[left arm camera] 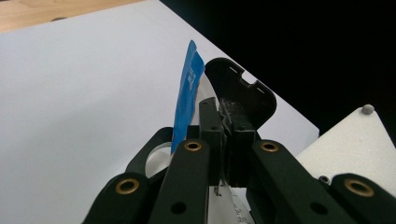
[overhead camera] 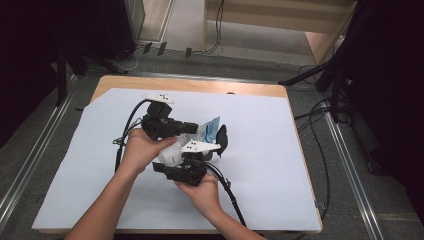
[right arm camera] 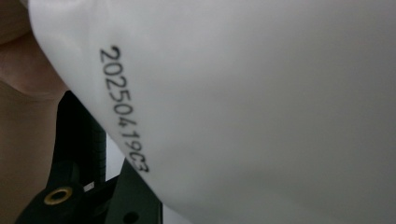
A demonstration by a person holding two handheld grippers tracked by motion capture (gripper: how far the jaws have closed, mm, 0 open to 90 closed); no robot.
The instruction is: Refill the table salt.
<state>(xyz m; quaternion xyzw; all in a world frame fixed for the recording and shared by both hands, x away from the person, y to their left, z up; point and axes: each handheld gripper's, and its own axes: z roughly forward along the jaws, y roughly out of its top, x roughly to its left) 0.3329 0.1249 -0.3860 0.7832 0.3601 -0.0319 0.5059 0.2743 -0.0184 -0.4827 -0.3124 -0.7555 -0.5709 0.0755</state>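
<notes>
Open white sheet (overhead camera: pixel 260 165) around pouch (overhead camera: pixel 207 131)

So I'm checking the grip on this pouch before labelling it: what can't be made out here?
- High view: the white pouch is mostly covered by both hands and the grippers; its shape is unclear.
- Right gripper view: the pouch hides the jaw tips, so the grip is unconfirmed.
- Left gripper view: the blue print is seen edge-on, unreadable; what the shut left gripper pinches is too thin to identify.

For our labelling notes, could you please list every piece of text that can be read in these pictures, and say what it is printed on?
"20250419C3": black stamped code on the white pouch, seen close in the right gripper view.
White lettering on the pouch's blue top edge: seen edge-on in the left gripper view, unreadable.
Small grey print on the white surface below the left gripper: too small to read.
</notes>
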